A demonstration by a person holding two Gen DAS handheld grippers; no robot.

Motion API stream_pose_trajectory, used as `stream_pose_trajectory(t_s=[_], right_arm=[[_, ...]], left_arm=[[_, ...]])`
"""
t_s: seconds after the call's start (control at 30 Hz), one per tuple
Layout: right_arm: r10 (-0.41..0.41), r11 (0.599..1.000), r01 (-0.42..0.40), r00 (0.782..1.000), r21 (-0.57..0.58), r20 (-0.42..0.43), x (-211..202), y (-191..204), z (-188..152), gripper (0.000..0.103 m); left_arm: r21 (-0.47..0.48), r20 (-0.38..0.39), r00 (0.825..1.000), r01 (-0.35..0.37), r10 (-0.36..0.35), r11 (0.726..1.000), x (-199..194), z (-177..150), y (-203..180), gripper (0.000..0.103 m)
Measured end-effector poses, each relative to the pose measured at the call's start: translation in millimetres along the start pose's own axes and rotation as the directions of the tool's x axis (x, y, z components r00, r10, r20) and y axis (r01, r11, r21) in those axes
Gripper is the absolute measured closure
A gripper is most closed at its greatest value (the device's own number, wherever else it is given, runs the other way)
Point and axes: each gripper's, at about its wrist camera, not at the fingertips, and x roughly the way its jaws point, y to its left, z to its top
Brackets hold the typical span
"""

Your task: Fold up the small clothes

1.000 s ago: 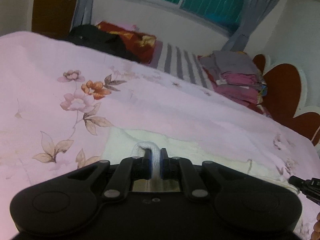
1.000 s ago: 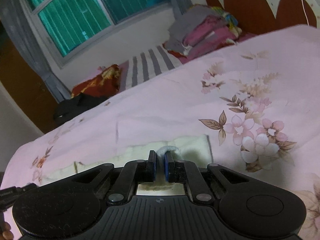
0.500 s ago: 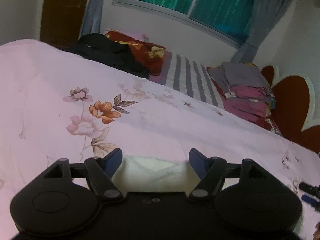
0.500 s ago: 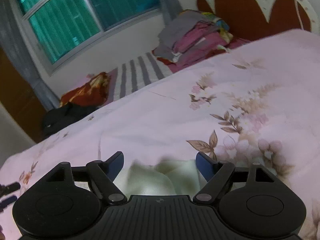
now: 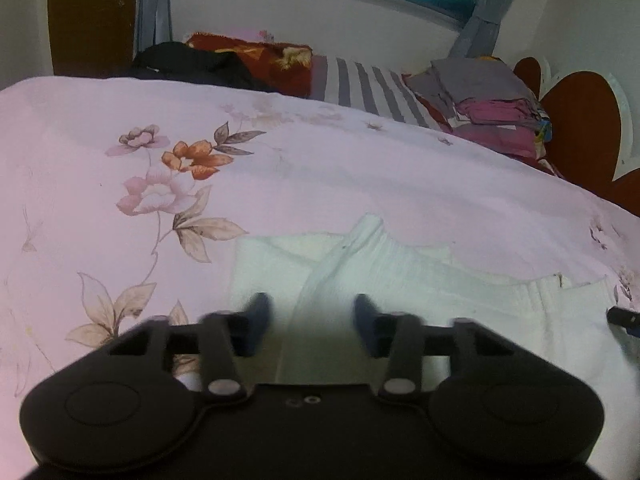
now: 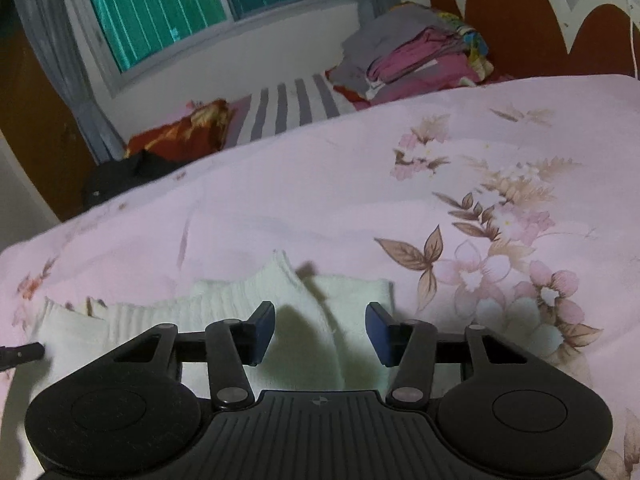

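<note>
A small cream-white knitted garment [image 5: 400, 280] lies folded on the pink floral bedspread [image 5: 320, 168]. It also shows in the right wrist view [image 6: 224, 304]. My left gripper [image 5: 308, 324] is open and empty just above the garment's left part. My right gripper [image 6: 321, 332] is open and empty just above the garment's right end. The tip of the right gripper [image 5: 622, 316] shows at the right edge of the left wrist view. The tip of the left gripper [image 6: 22, 354] shows at the left edge of the right wrist view.
A stack of folded grey and pink clothes [image 5: 492, 96] sits at the far side by the red headboard [image 5: 580, 120]. A striped cloth [image 5: 360, 84], a red patterned pillow [image 5: 260, 56] and a black bag [image 5: 192, 64] lie along the far edge under the window.
Both grippers were shut on the garment's edges a second ago. They have opened, let the cloth drop onto the bed, and pulled back from it.
</note>
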Motion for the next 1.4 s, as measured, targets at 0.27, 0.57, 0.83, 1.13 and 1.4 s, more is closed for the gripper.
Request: stream_pose_trajectory(t_s=[0.27, 0.57, 0.83, 1.13, 1.4], right_arm=[[-0.071, 0.996, 0.071, 0.997, -0.06, 0.004, 4, 1, -12, 0.101], [-0.072, 0.997, 0.073, 0.996, -0.017, 0.043, -13, 3, -9, 0.1], [0.009, 0.993, 0.001, 0.997, -0.122, 0.082, -44, 39, -18, 0.1], [0.118, 0.971, -0.116, 0.993, -0.21, -0.006, -39, 90, -61, 0.1], [0.037, 0.978, -0.041, 0.999, -0.207, -0.027, -36, 72, -81, 0.1]], left_arm=[[-0.083, 0.043, 0.993, -0.103, 0.106, 0.991, -5, -9, 17, 0.103], [-0.012, 0.115, 0.991, -0.072, 0.073, 0.997, -34, -11, 4, 0.088], [0.082, 0.146, 0.989, 0.017, -0.029, 0.996, -66, -30, -30, 0.084], [0.165, 0.086, 0.996, -0.023, 0.009, 0.986, -46, -68, -43, 0.081], [0.164, 0.097, 0.994, -0.063, 0.048, 0.984, -64, -79, -33, 0.081]])
